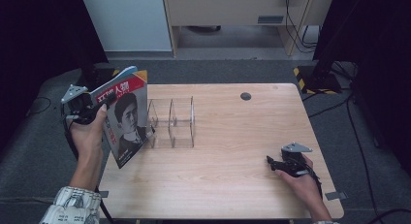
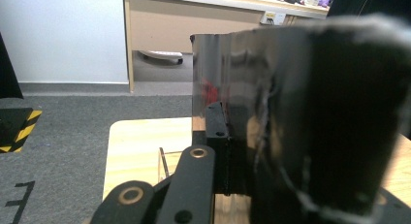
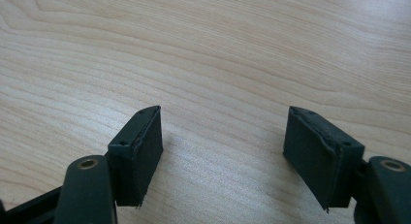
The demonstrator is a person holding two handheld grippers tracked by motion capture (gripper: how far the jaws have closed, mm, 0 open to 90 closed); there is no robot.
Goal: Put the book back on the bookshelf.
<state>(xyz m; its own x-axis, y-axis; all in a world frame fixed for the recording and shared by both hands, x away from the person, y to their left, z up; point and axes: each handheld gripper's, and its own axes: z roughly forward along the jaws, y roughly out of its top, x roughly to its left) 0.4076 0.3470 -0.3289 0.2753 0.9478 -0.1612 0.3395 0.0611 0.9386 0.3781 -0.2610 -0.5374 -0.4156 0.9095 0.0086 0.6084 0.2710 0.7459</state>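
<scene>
Standing at the near edge of a wooden table (image 1: 228, 185), a person reaches both forearms forward, a two-jaw gripper in each hand. Closest to the viewer, on the person's right side, the right gripper (image 1: 272, 162) rests low on the tabletop near the front right corner, its black jaws pointing toward the middle of the table. In the right gripper view its two padded fingers (image 3: 140, 151) stand well apart above bare wood grain, with nothing between them. On the person's left, a patterned sleeve (image 1: 72, 204) leads up to the left hand (image 1: 89, 136), which is raised at the table's left edge. The left gripper (image 1: 99, 105) is clamped on the upper edge of a magazine (image 1: 127, 117), holding it upright and slightly tilted, its lower corner down close to the table's left edge. The cover shows a portrait beneath red and white lettering. In the left gripper view the magazine's glossy dark surface (image 2: 271, 98) rises right beside the jaws. Just beyond the magazine, nearly touching its right edge, a clear acrylic rack (image 1: 173, 122) with upright dividers stands on the table. Farther back, a small dark round hole (image 1: 245, 96) sits near the far edge. Past the table lie grey carpet (image 1: 218, 71) and a pale cabinet (image 1: 228, 10).
</scene>
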